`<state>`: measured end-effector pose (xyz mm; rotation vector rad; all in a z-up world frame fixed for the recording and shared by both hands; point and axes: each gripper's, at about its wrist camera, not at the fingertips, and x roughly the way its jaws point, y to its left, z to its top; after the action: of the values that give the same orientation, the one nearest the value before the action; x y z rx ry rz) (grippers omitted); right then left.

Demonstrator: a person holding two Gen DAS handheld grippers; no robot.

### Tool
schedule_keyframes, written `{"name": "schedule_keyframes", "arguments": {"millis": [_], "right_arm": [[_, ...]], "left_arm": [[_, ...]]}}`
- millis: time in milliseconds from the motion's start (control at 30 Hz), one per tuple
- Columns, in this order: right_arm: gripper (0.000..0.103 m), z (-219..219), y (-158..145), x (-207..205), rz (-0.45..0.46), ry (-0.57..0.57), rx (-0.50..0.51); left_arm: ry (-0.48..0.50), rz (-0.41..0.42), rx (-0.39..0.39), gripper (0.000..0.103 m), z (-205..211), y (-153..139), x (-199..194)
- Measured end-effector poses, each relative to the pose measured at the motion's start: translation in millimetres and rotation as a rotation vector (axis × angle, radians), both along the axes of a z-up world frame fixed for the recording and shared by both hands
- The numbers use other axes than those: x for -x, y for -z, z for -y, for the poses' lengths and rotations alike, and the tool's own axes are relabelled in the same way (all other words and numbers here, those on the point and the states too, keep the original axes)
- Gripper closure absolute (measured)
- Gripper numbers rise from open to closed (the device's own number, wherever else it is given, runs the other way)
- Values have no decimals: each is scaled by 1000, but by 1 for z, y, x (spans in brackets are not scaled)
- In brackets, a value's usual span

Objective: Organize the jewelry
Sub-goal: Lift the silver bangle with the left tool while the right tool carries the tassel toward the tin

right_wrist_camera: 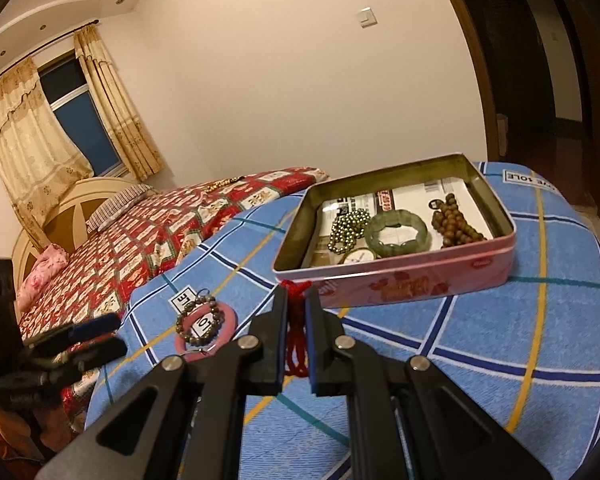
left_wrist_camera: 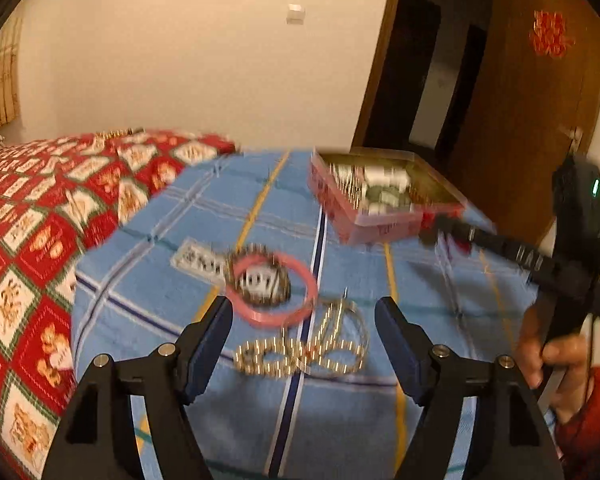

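Note:
A pink tin box (right_wrist_camera: 420, 284) sits on the blue checked cloth (right_wrist_camera: 480, 340) and holds a green bangle (right_wrist_camera: 396, 233), dark gold beads (right_wrist_camera: 346, 230), brown wooden beads (right_wrist_camera: 454, 224) and a watch face (right_wrist_camera: 358, 257). My right gripper (right_wrist_camera: 296, 304) is shut on a red cord bracelet (right_wrist_camera: 296, 336), just in front of the tin's near wall. My left gripper (left_wrist_camera: 304, 316) is open above a gold bead chain (left_wrist_camera: 304, 354). A pink bangle (left_wrist_camera: 274, 294) and a dark bead bracelet (left_wrist_camera: 260, 280) lie just beyond it. The tin (left_wrist_camera: 380, 200) and the right gripper (left_wrist_camera: 432, 236) also show in the left wrist view.
A red patterned quilt (left_wrist_camera: 40, 240) covers the bed to the left of the blue cloth. A gold bead strand (right_wrist_camera: 224, 185) lies far back on the quilt. A wooden door (left_wrist_camera: 532, 100) stands behind the tin. The left gripper (right_wrist_camera: 96, 336) shows at the right wrist view's left edge.

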<state>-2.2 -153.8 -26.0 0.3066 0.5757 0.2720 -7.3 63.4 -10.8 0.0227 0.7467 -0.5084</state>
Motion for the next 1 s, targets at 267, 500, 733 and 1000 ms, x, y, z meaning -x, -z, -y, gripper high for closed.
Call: {"name": "schedule_keyframes", "arguments": {"millis": [267,500,733,1000], "right_arm": [[92,0,1,-1,-9,-1,0],[92,4,2,-2,-19,9,-17],[92,4,1,-1,-19,12,-9],[92,6,-1,1,5,28,-9]], "left_arm": [[53,-86,-114,29,43,29,-4],[41,-109,-151,29,55,35,-16],[62,-78,-191,36,60,34,-13],[23,16,-104,36,49,9,-4]]}}
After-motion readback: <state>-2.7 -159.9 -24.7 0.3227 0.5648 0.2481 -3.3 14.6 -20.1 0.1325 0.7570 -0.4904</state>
